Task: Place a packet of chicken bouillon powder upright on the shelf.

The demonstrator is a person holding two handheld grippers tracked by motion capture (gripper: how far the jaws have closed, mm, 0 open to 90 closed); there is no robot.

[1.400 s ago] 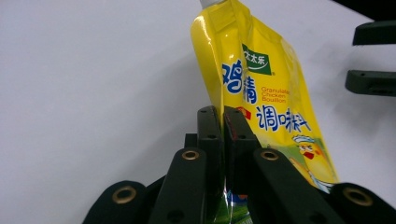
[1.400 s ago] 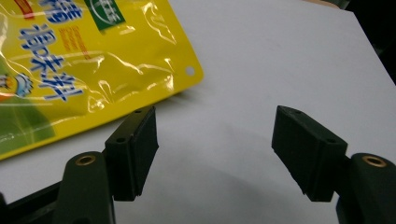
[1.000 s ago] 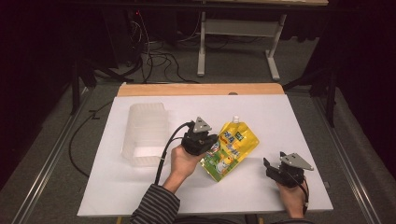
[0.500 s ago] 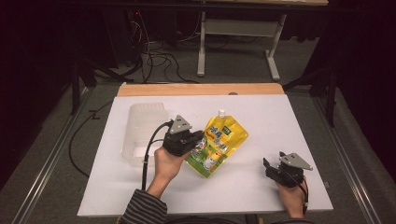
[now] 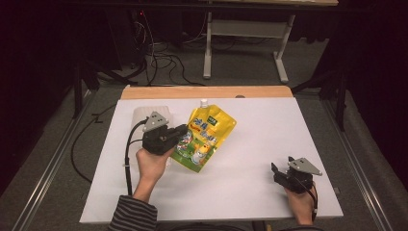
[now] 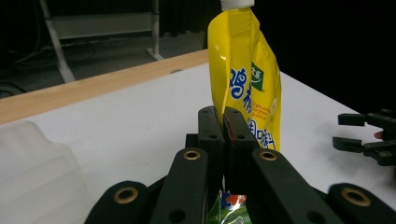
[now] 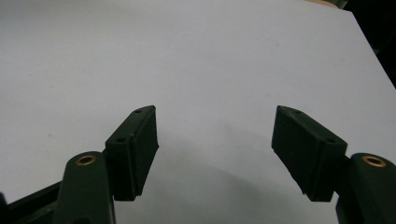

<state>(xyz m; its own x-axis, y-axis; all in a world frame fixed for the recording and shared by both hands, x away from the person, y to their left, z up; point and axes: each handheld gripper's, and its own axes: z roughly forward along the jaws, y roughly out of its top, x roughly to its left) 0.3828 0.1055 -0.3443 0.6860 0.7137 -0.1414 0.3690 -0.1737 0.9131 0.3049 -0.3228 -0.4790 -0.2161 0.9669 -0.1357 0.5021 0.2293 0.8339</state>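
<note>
The left tool (image 5: 177,136) is clenched on the lower edge of the yellow pouch (image 5: 208,134), and the left gripper view shows it plainly: both black jaws pressed flat together on the film, the pouch (image 6: 245,79) rising upright beyond them with its white cap (image 6: 237,3) at the top. From the high view the pouch hangs tilted in the air above the white counter (image 5: 260,130), its cap (image 5: 204,102) pointing toward the far edge, just beside the clear plastic container (image 5: 140,115) that sits under and behind the left hand (image 5: 153,163).

The right tool (image 5: 284,173) rests near the counter's near right corner, well apart from the pouch. Its jaws stand released and wide in the right gripper view, with only bare counter (image 7: 201,56) between them.

This looks like the carrying step: the pouch is picked up and on its way to the container. The next move, as I judge it, calls for bringing the pouch over the container's opening and lowering it before letting go. The grip is on 1 thin edge only, so the floppy body may swing or catch the container's rim; a slow, level approach would suit. The right tool could steady the container if it slides.
</note>
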